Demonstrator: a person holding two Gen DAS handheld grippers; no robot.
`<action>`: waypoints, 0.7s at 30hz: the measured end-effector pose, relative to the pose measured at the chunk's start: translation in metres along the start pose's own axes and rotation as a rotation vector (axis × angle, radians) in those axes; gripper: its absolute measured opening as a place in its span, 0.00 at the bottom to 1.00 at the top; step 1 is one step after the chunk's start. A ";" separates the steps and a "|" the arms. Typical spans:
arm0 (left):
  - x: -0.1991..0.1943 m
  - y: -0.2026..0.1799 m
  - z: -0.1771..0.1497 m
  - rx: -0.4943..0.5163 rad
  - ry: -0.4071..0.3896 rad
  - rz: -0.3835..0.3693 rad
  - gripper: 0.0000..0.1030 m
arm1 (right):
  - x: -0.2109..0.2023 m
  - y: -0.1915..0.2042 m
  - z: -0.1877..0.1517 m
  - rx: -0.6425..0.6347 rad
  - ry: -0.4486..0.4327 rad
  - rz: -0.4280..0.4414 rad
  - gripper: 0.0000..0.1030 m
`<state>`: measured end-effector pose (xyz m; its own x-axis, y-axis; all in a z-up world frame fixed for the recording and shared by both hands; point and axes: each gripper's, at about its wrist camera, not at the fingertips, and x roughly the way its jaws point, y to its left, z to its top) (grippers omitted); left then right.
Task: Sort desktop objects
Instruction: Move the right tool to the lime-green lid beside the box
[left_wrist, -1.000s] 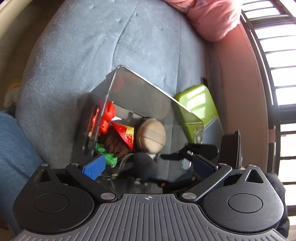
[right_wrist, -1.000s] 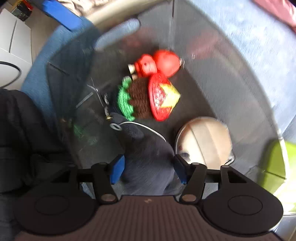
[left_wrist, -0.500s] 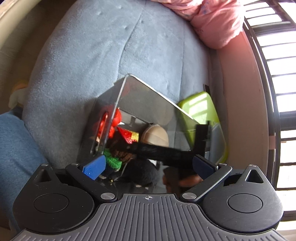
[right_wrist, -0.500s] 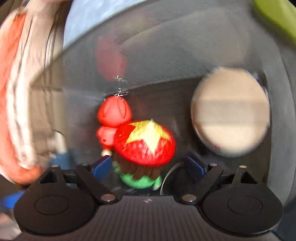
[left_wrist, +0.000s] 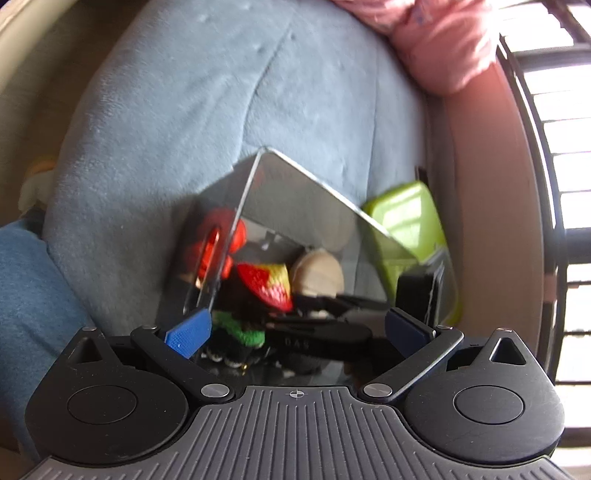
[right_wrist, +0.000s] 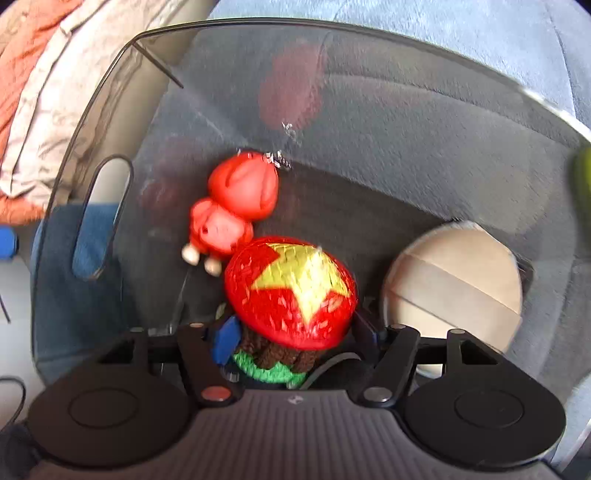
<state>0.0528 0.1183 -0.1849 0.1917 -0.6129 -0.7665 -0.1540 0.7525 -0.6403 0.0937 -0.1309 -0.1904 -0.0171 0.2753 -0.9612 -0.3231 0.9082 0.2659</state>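
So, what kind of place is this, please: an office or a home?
Most likely a home, perhaps a bedroom or living room. The smoky clear box of toys sits on a soft blue cushion, with a pink pillow behind it and crumpled clothes lying nearby.

So the clear bin (right_wrist: 155, 110) sits on the cushion (left_wrist: 192, 110), and everything's inside it. Knitted toy (right_wrist: 291, 295) is right between the right gripper (right_wrist: 295, 339) fingers — small figurine (right_wrist: 236, 206) lies just past it and a bit left, touching it. Round case (right_wrist: 454, 291) is off to the gripper's right, near the bin wall. From the left gripper (left_wrist: 295, 328), the bin is straight ahead, with a lidded box (left_wrist: 410, 218) just beyond its right side.
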 end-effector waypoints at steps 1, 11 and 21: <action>-0.002 -0.001 0.000 0.013 -0.004 0.011 1.00 | -0.003 -0.001 0.000 0.008 -0.002 0.010 0.68; 0.012 -0.010 0.019 0.097 -0.043 0.171 1.00 | -0.159 -0.060 -0.065 0.144 -0.530 -0.008 0.82; 0.030 -0.022 0.010 0.121 -0.069 0.226 1.00 | -0.072 -0.142 -0.133 0.422 -0.510 -0.019 0.53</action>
<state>0.0720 0.0859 -0.1932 0.2317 -0.4117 -0.8814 -0.0840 0.8942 -0.4398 0.0155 -0.3218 -0.1689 0.4689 0.2785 -0.8382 0.0817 0.9313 0.3551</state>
